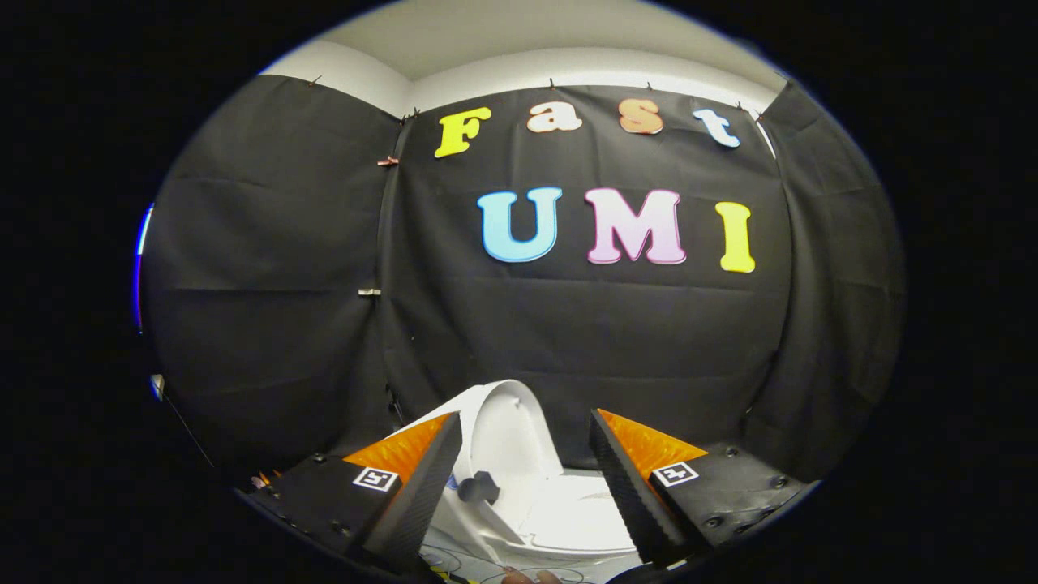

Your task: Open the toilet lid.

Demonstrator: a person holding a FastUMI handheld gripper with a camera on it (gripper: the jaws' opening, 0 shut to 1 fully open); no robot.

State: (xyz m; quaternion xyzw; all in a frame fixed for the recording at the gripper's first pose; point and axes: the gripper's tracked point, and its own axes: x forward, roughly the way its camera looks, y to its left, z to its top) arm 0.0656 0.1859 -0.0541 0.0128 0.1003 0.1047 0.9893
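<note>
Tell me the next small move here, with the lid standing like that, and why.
Probably draw the gripper back and leave it. The white toilet lid already stands raised, leaning toward the black cloth wall, with the seat exposed below it. The fingers are spread with nothing pressed between them, so no further lifting seems needed.
</note>
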